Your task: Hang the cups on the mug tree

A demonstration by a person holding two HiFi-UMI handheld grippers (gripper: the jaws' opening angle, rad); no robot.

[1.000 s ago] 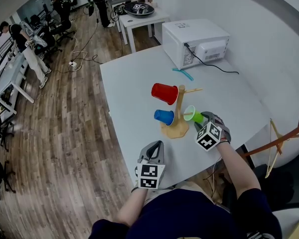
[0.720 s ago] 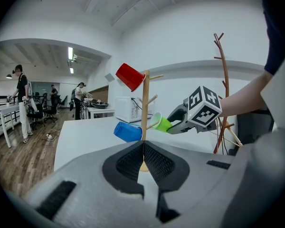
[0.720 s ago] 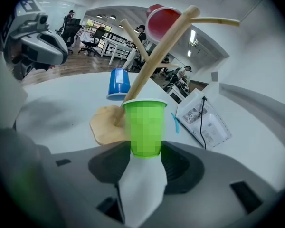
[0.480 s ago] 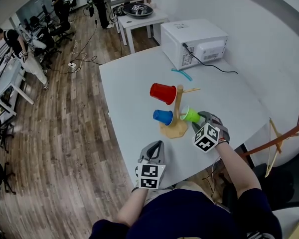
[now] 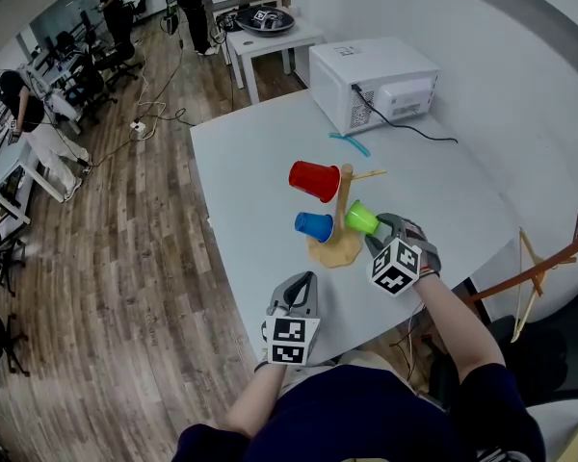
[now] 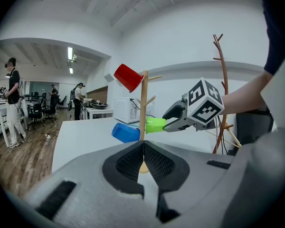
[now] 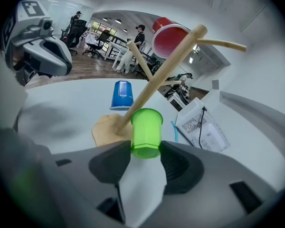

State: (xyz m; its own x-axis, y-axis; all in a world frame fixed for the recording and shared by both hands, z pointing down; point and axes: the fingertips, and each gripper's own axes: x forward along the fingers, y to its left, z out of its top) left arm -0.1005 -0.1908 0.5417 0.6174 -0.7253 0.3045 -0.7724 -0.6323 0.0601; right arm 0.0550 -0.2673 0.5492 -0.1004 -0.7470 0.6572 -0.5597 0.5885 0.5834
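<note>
Seen from the head camera, the left gripper [image 5: 302, 280] hovers over the near edge of the white table [image 5: 260, 152]. Its jaws are pressed together with nothing between them. Bare tabletop lies ahead of it and to its left.

Just beyond and to the right, the right gripper [image 5: 375, 231] is clamped on the base of the green cup [image 5: 360, 217]. The cup lies on its side in the air, its open mouth towards the post of the wooden mug tree [image 5: 345, 200] and just beside it. Whether a peg is inside the cup cannot be told.

The tree's flat base sits near the table's front right part. The blue cup [image 5: 315, 225] hangs low on the left side, and the red cup [image 5: 314, 179] higher up.

Past the tree is a stretch of open tabletop, then a thin teal stick [image 5: 352, 143]. A white microwave [image 5: 371, 80] stands at the far edge, its black cable [image 5: 414, 131] trailing right. Wooden floor runs along the table's left edge.
</note>
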